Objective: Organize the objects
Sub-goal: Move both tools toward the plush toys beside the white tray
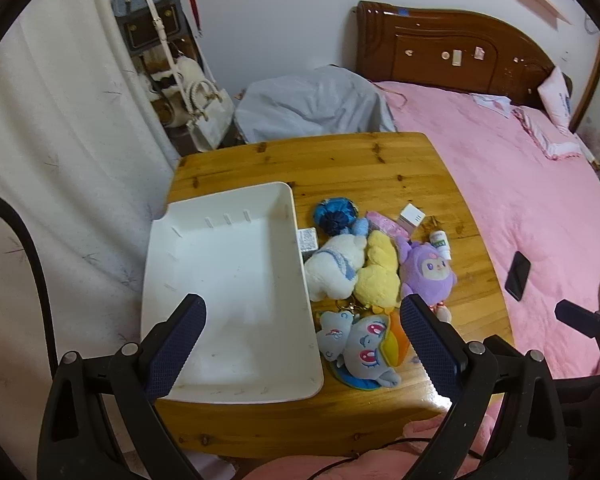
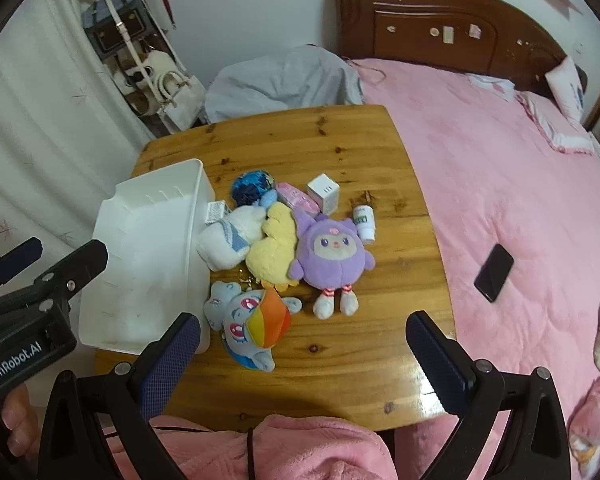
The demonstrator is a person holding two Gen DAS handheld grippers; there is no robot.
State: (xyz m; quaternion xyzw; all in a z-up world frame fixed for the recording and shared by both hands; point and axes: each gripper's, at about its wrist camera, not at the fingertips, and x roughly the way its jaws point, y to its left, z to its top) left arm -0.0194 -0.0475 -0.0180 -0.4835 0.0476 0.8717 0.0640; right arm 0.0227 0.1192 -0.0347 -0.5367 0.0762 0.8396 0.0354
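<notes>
A white empty bin (image 1: 228, 292) (image 2: 148, 264) sits on the left of a wooden table (image 1: 340, 160) (image 2: 300, 144). Beside it lie plush toys: a white one (image 1: 336, 264) (image 2: 228, 240), a yellow one (image 1: 378, 268) (image 2: 274, 244), a purple owl-like one (image 1: 428, 268) (image 2: 332, 252), a grey-blue pony (image 1: 360, 344) (image 2: 248, 320) and a blue ball-shaped one (image 1: 336, 214) (image 2: 252, 190). A small white box (image 2: 323, 193), a pink packet (image 2: 296, 198) and a white bottle (image 2: 365, 222) lie behind them. My left gripper (image 1: 302, 344) hovers open over the bin's near right edge. My right gripper (image 2: 302, 364) hangs open above the table's near edge. Both hold nothing.
A pink-covered bed (image 2: 500, 180) with a wooden headboard (image 2: 440, 28) lies right of the table, a black phone (image 2: 494, 267) on it. Bags (image 1: 160, 32) hang at the back left by a white curtain (image 1: 60, 160). A pink sleeve (image 2: 280, 448) shows below.
</notes>
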